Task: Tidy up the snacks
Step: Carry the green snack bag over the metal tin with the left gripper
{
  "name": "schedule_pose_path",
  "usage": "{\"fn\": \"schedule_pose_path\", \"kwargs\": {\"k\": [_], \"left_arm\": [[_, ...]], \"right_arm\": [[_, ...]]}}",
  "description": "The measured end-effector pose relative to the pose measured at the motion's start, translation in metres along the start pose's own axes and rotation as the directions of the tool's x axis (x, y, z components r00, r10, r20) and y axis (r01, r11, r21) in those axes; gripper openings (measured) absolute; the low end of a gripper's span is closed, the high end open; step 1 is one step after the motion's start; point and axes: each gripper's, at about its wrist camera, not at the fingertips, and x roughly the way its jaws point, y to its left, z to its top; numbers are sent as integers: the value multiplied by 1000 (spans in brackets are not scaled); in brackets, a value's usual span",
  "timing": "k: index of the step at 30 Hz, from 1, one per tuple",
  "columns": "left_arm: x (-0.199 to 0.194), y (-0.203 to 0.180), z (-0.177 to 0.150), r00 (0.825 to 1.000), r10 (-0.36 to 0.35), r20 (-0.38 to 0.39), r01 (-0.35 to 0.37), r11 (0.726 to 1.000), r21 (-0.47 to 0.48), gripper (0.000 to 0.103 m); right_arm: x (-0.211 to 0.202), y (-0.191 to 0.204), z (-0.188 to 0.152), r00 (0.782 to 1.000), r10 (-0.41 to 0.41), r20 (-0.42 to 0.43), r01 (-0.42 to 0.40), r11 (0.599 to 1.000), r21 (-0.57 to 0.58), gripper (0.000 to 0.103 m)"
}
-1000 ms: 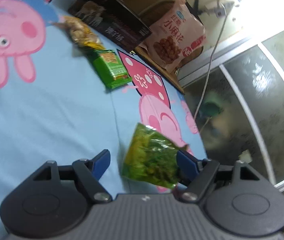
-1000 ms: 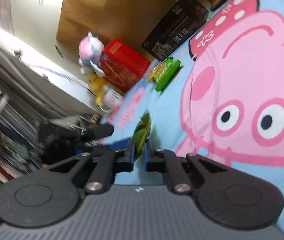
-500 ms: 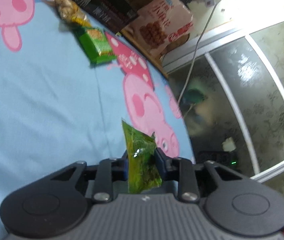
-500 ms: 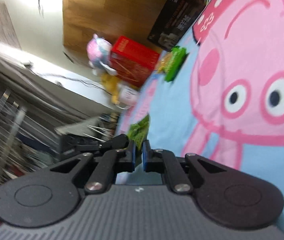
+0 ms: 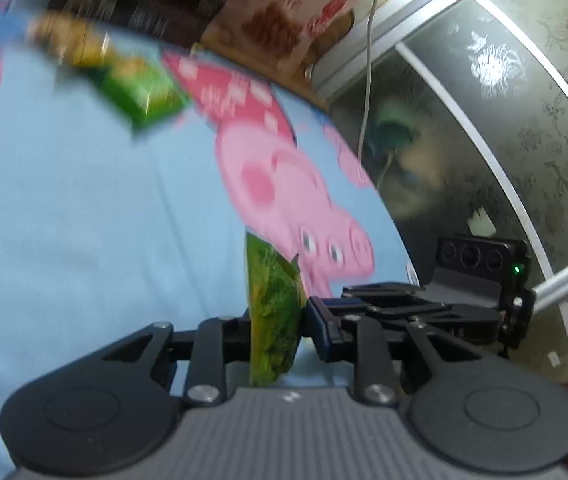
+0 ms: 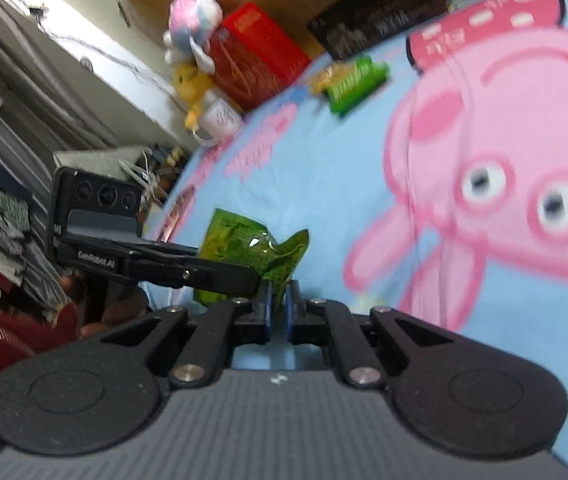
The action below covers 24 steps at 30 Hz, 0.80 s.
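A small green snack packet (image 5: 274, 312) is held upright between the pads of my left gripper (image 5: 278, 324), which is shut on it above the blue cartoon-pig bedsheet (image 5: 84, 220). My right gripper (image 6: 278, 310) is also shut on an edge of the same packet (image 6: 260, 248); the left gripper's body (image 6: 156, 262) shows beside it. Another green packet (image 5: 140, 88) and a yellow-brown snack bag (image 5: 64, 38) lie far up the sheet, also in the right wrist view (image 6: 353, 80).
A large pink snack bag (image 5: 284, 12) and a dark box (image 5: 144, 4) stand at the bed's far edge. A red box (image 6: 256, 56), plush toys (image 6: 192, 44) and a white mug (image 6: 220, 118) sit at the far left. Mirrored wardrobe doors (image 5: 503, 120) stand on the right.
My left gripper closed on the green packet and lifted it upright. The right gripper stayed shut on the packet's edge; both views have shifted.
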Motion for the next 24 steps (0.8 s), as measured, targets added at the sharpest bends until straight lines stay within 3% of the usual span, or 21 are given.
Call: {"fn": "schedule_pose_path", "kwargs": {"k": [5,9,14,18,21,22,23,24], "left_arm": [[-5,-6,69,994,61,93,-69,994,83,24],[-2,-5,134,983,106,148,-124,985,119,25],[5,7,216,952,194,236,-227,967,119,26],[17,33,261,923,263,281,-297,951,86,30],[34,52,280,894,343,290,-375,925,63,40],[40,57,283,878,376,295,-410,910,59,49],[44,60,285,856,417,306,-452,890,51,57],[47,61,286,813,477,333,-516,856,35,69]], "right_arm": [[13,0,53,995,-20,99,26,998,-57,9],[29,1,108,982,-74,171,97,987,-129,9],[51,-21,189,966,-99,238,140,977,-162,9],[83,-38,241,953,-134,273,190,963,-193,9],[106,-54,259,946,-169,275,226,956,-189,9],[113,-59,261,941,-187,280,247,949,-196,10],[121,-60,261,932,-213,293,280,936,-211,11],[126,-61,260,915,-251,316,330,916,-229,14]]}}
